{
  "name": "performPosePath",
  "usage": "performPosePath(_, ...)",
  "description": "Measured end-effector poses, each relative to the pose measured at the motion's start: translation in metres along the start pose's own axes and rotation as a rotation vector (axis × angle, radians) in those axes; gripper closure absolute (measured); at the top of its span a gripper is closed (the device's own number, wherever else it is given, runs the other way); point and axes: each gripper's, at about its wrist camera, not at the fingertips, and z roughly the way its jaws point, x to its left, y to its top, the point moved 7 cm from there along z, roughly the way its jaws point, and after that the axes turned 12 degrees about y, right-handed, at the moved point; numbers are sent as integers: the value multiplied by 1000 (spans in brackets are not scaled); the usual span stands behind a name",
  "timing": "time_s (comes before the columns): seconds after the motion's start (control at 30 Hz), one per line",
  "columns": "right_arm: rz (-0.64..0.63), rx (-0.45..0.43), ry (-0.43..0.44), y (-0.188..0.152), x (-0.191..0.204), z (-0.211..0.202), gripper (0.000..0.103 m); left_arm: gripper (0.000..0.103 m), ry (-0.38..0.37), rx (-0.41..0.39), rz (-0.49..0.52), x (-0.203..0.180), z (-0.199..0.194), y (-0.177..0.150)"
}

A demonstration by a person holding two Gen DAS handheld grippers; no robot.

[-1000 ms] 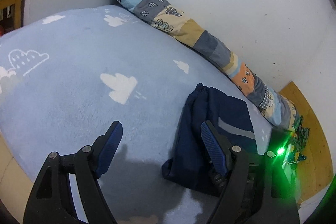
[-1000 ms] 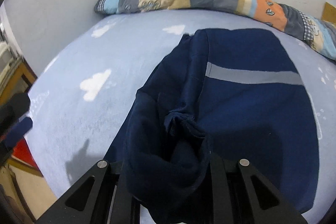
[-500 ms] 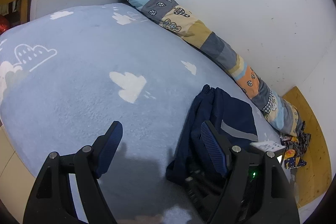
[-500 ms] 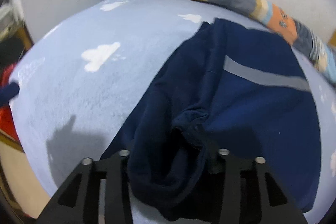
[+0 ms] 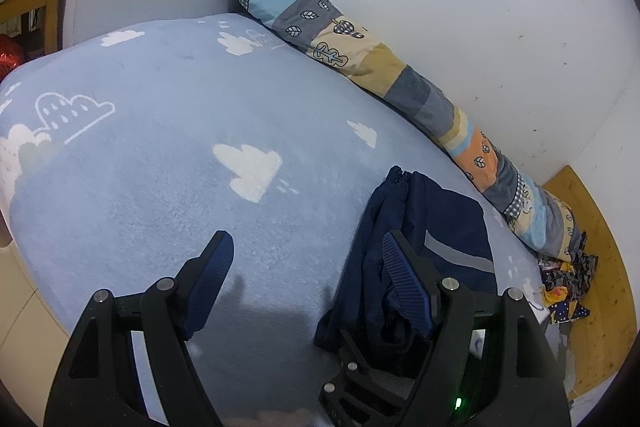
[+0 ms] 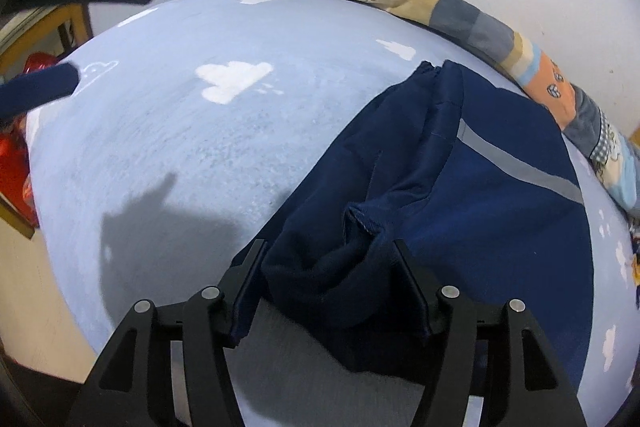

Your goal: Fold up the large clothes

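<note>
**Right jaws let go of the folded edge**

Right gripper [image 6: 328, 283]: jaws have just been opening; a bunched navy cuff lies slack between them, no longer pinched; left gripper [image 5: 308, 279] spread, empty, over the cloud-print blanket [image 5: 160, 147]; navy garment [image 6: 480, 187] lies folded just ahead, grey stripe up; patchwork bolster [image 6: 440, 7] along the wall beyond. Judgement: fold laid; smoothing or a further fold remains.

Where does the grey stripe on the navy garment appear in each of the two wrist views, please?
Left wrist view: the grey stripe is lower right, just past the left gripper's right-hand finger.
Right wrist view: the stripe is right of centre, running diagonally across the navy garment.
Shared landmark: the patchwork bolster along the white wall.
</note>
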Motion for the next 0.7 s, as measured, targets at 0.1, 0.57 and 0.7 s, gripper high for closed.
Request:
performPosePath(0.1,-30,2,7,-3,7,-4,39,26,7,-9,5,-1,-2,1)
performPosePath(0.57,-87,7,55,-14,21,-14,35,26,32,-18,8,2,-3,0)
performPosePath(0.7,-96,5,61,-16,23,-16,35,26,37,-21,15,1,-4,0)
